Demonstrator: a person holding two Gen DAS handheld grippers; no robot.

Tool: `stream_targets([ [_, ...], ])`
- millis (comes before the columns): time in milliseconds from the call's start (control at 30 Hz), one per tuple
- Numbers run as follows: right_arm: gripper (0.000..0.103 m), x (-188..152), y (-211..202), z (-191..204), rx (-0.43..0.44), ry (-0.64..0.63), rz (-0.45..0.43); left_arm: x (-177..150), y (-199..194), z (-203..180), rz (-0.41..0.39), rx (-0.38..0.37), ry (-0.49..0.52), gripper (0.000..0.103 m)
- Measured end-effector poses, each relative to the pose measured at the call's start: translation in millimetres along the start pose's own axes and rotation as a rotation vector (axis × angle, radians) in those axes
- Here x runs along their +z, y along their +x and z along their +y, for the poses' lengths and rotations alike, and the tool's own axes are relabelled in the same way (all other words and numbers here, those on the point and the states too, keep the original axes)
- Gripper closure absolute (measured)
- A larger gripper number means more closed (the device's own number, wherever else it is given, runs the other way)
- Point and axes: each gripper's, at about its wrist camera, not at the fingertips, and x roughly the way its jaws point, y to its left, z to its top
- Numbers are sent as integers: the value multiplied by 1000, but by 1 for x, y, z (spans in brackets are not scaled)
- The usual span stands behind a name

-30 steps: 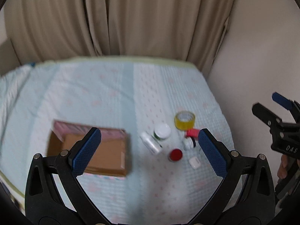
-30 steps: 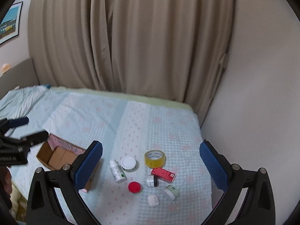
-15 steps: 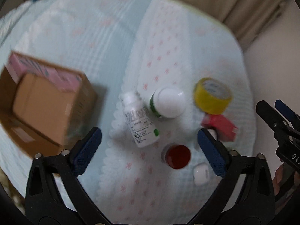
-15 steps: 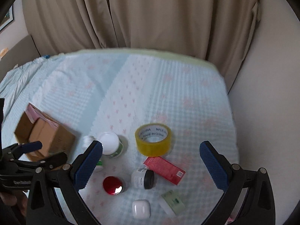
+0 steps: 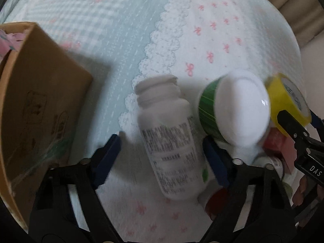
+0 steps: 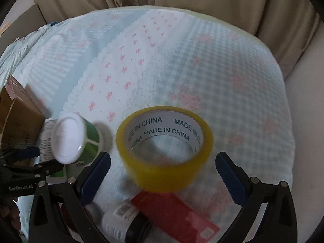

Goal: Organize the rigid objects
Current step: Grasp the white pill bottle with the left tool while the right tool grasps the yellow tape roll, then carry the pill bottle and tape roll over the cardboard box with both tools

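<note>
- Left gripper [image 5: 162,158]: pointing steeply down over the bedspread [image 5: 125,26]; jaws part-way apart and have just been closing; the white bottle [image 5: 172,145] lies on its side between the blue pads, the right pad at or very near its flank, the left pad still apart from it; nothing held yet.
- Right gripper [image 6: 162,174]: jaws spread wide, holding nothing; the yellow tape roll [image 6: 164,149] stands in the gap, clear of both pads.
- Close under the right gripper: a red carton [image 6: 176,216] lying flat, touching the tape roll's near edge; a small dark-capped vial [image 6: 125,218] on its side just beside it.
- Middle ground: a green jar with white lid [image 5: 232,109] tipped toward the camera, between bottle and tape roll, close to both.
- Far left: an open cardboard box [image 5: 36,105], well apart from the cluster; judged to be the destination.
- Step in hand, by judgement: the reach for a first pick, bottle on the left and tape roll on the right; no item yet in the box.
- Next move calls for: finishing the closure across the bottle's body, squarely, since a round bottle may roll; lowering the right pads around the roll without knocking the jar.
</note>
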Motion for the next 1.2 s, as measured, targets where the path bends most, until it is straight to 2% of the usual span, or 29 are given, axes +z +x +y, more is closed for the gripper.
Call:
stream_targets([
  [200,0,12,21,1,1,-27,18,15,11,-4,21,8,29,32],
  [267,0,15,25,1,3,-24,25,21,14,-10,22,2,48,42],
  [300,4,16,27,0,-2,-20,29,22,13,-13,14,-9,59,46],
  [500,7,17,27,1,-23,-1,19,26,14,-14,-13,-23,67,47],
  [700,7,17,21,4,-44,29,12,-4,-17,-2,-33,-33,83,50],
  [933,7,18,-18,5,-52,66,-44,-11,-66,2,-89,-80,76,55],
  [1200,7,15,-87,19,-77,91,-132,-23,-119,5,-181,-137,79,56],
])
